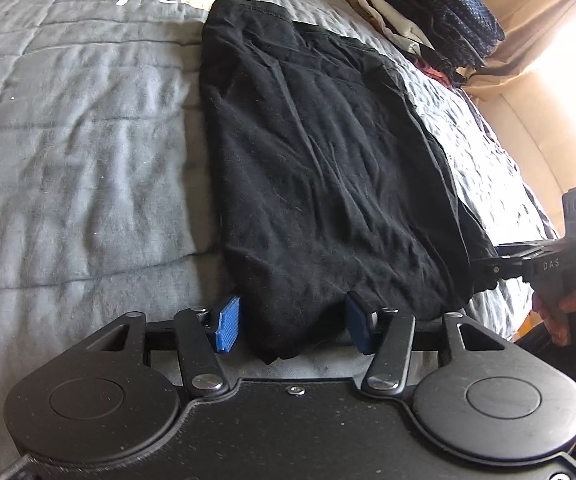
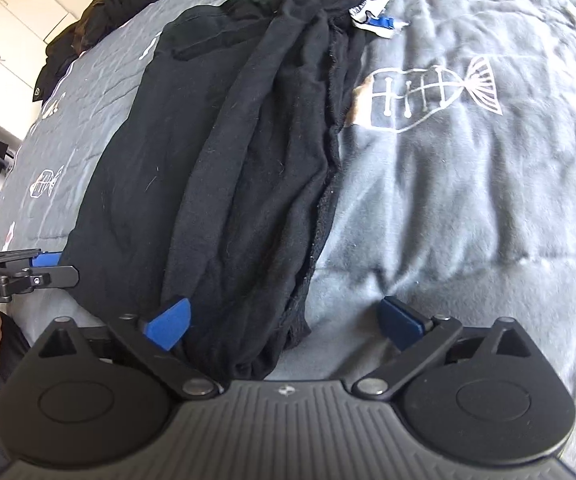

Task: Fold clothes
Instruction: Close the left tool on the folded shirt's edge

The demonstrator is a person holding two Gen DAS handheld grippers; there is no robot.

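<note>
Left gripper [image 1: 292, 326] straddled black garment [image 1: 320, 152] hem, pads apart. Right gripper [image 2: 288, 326] spread wide. Only right view showed white-blue tag [image 2: 376, 16] at top centre; garment's fold layers unclear.

A bed carries everything, covered by a grey quilted bedspread [image 2: 468, 208] printed with white fish skeletons [image 2: 428, 92]. A black garment [image 1: 320, 168], folded lengthwise into a long strip, lies flat along it, its near end at the near edge. A pile of dark and light clothes [image 1: 420, 12] sits at the far right edge.
</note>
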